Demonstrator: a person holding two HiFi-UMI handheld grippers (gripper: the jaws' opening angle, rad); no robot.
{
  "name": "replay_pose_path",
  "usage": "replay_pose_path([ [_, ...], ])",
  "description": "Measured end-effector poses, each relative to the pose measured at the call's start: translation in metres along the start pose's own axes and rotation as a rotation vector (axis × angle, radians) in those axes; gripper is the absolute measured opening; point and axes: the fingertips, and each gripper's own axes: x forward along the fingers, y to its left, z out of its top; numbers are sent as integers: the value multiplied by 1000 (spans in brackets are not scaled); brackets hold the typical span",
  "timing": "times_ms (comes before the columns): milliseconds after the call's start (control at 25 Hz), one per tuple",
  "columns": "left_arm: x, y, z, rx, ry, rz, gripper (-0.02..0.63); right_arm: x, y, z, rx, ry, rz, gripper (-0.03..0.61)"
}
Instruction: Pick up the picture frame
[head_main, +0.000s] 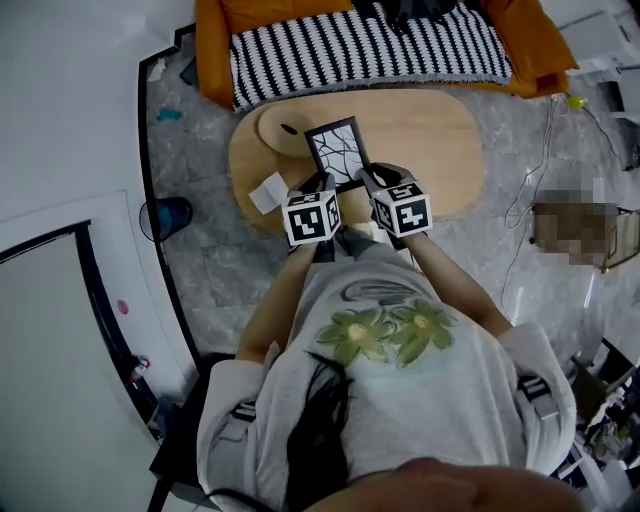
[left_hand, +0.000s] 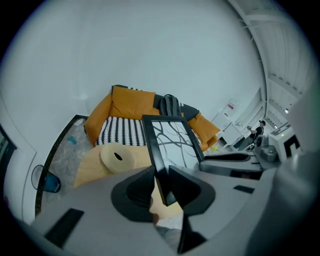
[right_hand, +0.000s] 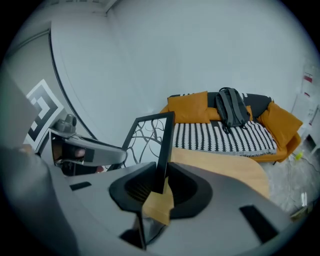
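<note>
A black picture frame (head_main: 336, 152) with a branch drawing hangs in the air above the wooden table (head_main: 440, 140). My left gripper (head_main: 318, 186) is shut on the frame's left edge, and my right gripper (head_main: 372, 180) is shut on its right edge. In the left gripper view the frame's black edge (left_hand: 161, 165) stands pinched between the two dark pads, the picture (left_hand: 172, 140) leaning away to the right. In the right gripper view the frame's edge (right_hand: 162, 155) sits between that gripper's pads, with the picture (right_hand: 147, 137) to the left.
A round wooden disc (head_main: 283, 128) and a white paper slip (head_main: 268, 192) lie on the table's left part. Behind the table stands an orange sofa with a striped black-and-white cover (head_main: 370, 45). A backpack (right_hand: 231, 111) rests on the sofa. Cables (head_main: 535, 180) trail on the floor at right.
</note>
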Motion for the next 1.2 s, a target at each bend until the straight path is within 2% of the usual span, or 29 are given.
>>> replay_pose_path([
  [280,-22,-11,11,23,-36,-1,101,-22,7,16,-25,-52,15,84],
  [600,-36,-12,17,10,-65,7,101,-32,15,27,-49,-95,17,83],
  [1200,-60,-27,30,34,-135,18,100,-58,19,39,-50,-168,4,80],
])
